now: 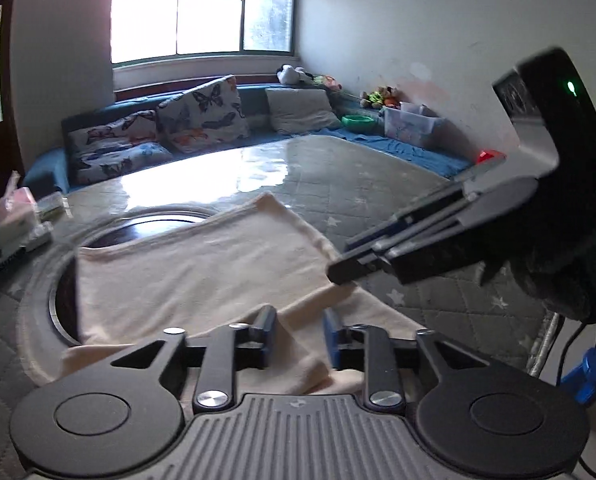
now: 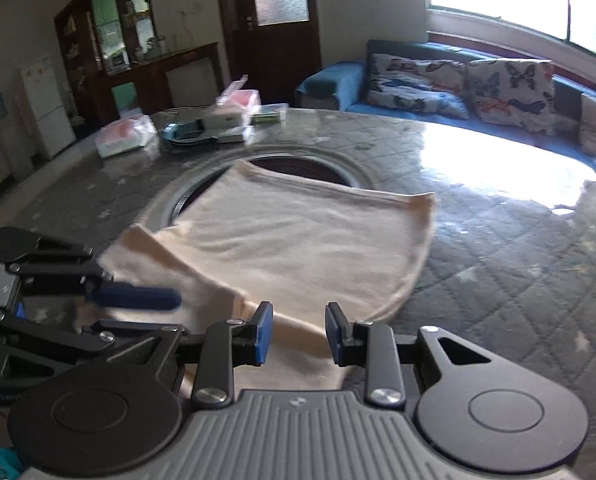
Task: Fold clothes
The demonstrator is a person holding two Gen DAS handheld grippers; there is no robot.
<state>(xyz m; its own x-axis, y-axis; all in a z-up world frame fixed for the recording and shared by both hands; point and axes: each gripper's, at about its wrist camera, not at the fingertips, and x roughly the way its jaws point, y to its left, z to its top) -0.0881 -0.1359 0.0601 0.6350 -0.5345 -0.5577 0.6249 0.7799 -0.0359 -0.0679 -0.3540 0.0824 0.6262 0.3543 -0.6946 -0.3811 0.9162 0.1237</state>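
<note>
Cream cloth (image 2: 298, 236) lies flat on the quilted table (image 2: 498, 248), partly over the round hole (image 2: 298, 168) in the middle. A folded flap of it runs along the near edge, right under both tools. The left gripper (image 1: 296, 336) is spread apart, with the flap between its fingers but not pinched. The right gripper (image 2: 299, 332) is spread apart too, over the same near edge. Both sit equally close, so I think both can grab it and lift it away toward the far side.
</note>
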